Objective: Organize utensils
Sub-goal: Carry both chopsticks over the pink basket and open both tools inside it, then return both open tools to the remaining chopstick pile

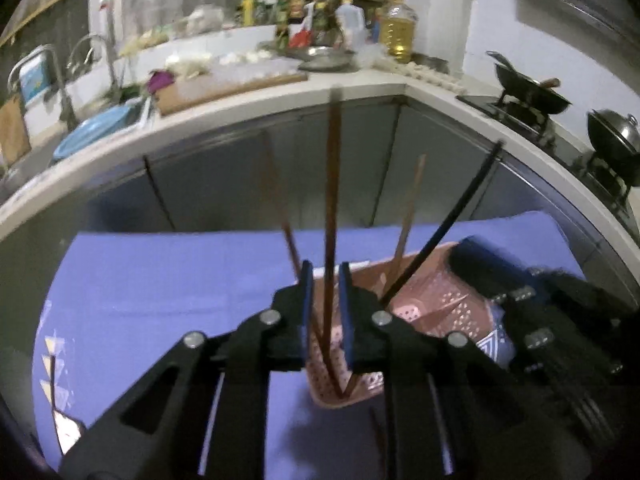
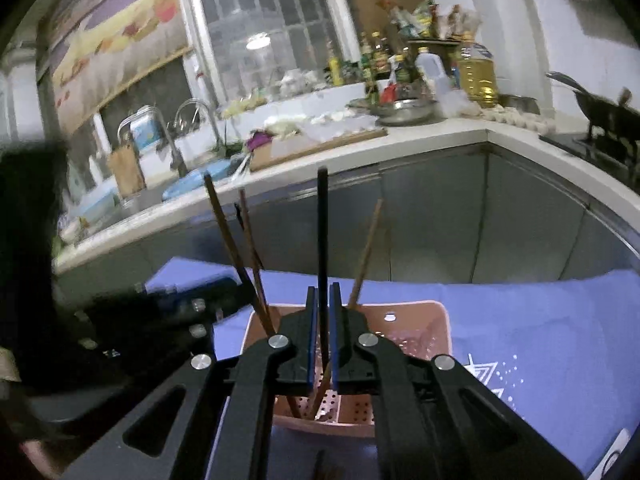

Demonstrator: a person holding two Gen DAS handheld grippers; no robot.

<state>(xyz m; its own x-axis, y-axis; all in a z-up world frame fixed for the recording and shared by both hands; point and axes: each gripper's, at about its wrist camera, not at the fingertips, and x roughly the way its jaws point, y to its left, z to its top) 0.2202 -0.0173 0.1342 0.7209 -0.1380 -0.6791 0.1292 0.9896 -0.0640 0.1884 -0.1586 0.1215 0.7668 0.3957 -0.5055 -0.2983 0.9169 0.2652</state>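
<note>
Wood and plastic are what I have here: thin, stiff, featherlight chopsticks that slip easily and swing about any single pinch point. On my left, the left gripper (image 1: 325,300) has its jaws nearly shut, with the long reddish-brown wooden chopstick (image 1: 331,208) standing between the blue pads; they look slack on it, so I cannot tell if it is truly gripped. Its lower end reaches down into the pink perforated plastic utensil basket (image 1: 436,304), which sits on the blue cloth-covered table (image 1: 168,280). To the right, the right gripper (image 2: 323,320) has its jaws close about the slim black chopstick (image 2: 322,232), likewise upright over the same basket, gap tiny. Other brown sticks lean inside. I judge a hold near mid-length, squarely across the shaft, safest against twisting out.
</note>
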